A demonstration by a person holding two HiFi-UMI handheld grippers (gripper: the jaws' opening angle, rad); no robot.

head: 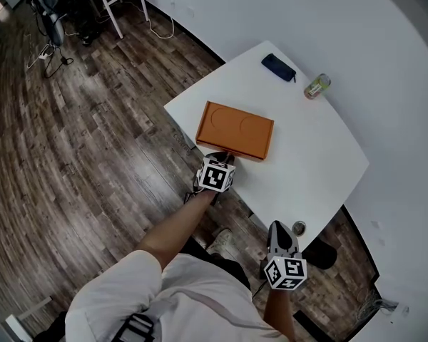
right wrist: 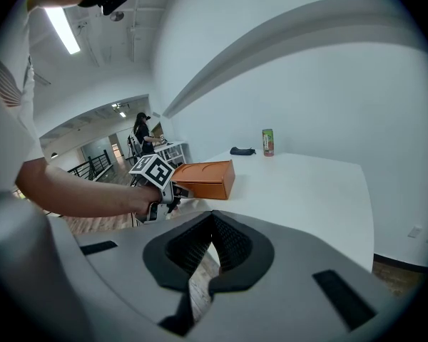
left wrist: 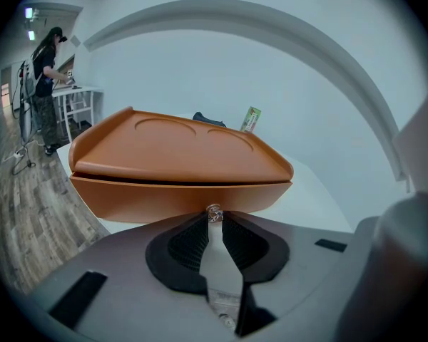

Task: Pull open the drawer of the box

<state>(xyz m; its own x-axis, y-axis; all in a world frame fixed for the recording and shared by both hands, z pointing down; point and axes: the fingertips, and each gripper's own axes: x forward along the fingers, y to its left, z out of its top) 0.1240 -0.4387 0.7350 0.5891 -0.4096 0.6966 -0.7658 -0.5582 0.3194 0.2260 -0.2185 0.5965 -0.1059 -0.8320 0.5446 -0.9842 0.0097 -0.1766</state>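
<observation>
Head view: the orange box [head: 235, 130] lies on the white table [head: 307, 177] near its front edge, and the left gripper [head: 222, 158] is at the box's near side. The right gripper [head: 279, 231] hangs low, off the table (close to the person's body). A phone [head: 278, 67] and a can [head: 317, 86] sit at the far edge.

Left gripper view: the jaws are clamped on the small knob [left wrist: 214, 212] of the drawer [left wrist: 164, 199].

Right gripper view: the jaws are together with nothing between them.
</observation>
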